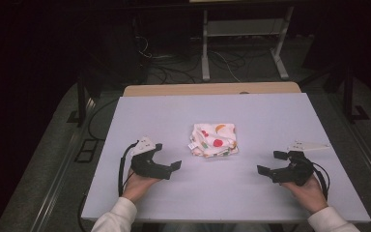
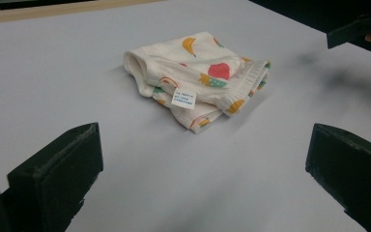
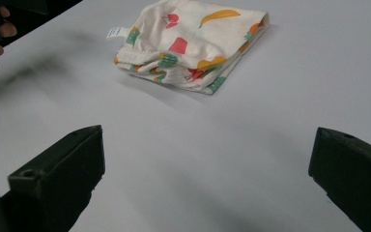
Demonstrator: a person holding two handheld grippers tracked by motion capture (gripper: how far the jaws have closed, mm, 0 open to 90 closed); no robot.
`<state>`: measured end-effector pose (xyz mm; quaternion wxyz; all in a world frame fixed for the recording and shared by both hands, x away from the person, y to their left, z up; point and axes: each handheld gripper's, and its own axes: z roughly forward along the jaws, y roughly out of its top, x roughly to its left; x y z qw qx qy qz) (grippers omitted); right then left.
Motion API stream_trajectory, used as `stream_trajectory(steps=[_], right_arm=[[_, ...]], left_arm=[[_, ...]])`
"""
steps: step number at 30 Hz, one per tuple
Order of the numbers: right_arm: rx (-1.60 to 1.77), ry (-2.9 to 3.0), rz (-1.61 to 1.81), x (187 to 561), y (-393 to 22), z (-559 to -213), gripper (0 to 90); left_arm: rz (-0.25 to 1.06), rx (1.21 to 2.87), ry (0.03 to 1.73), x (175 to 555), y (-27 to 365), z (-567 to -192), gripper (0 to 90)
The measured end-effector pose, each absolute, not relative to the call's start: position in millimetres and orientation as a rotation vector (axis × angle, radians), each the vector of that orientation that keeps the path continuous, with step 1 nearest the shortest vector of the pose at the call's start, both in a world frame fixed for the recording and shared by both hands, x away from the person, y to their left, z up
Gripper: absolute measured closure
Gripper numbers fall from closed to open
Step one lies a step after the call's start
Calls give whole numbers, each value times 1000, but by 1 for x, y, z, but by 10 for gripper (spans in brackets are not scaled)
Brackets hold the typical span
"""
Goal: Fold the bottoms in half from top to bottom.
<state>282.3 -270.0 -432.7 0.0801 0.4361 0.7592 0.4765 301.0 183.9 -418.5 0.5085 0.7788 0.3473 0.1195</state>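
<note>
A folded white garment (image 1: pixel 214 139) printed with coloured fruit shapes lies near the middle of the pale table (image 1: pixel 251 108). A small white label sticks out at its near-left corner. My left gripper (image 1: pixel 167 156) rests low on the table to the garment's left, open, nothing between its jaws. My right gripper (image 1: pixel 270 163) sits to the garment's right, also open and empty. The left gripper view has the garment (image 2: pixel 198 72) ahead beyond the spread jaws, label (image 2: pixel 183 98) facing me. The right gripper view has the garment (image 3: pixel 193 41) ahead and slightly left.
The table's wooden far edge (image 1: pixel 212 89) runs behind the white surface. Beyond it stand a white metal frame (image 1: pixel 244 43) and loose cables on the floor. Dark stands flank the table on both sides. Bare tabletop surrounds the garment.
</note>
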Motion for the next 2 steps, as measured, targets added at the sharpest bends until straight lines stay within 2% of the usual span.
stream_trajectory(steps=[2], right_arm=[[1297,2273,1416,282,-270,-433,0]], left_arm=[[286,1872,841,300,186,-420,0]])
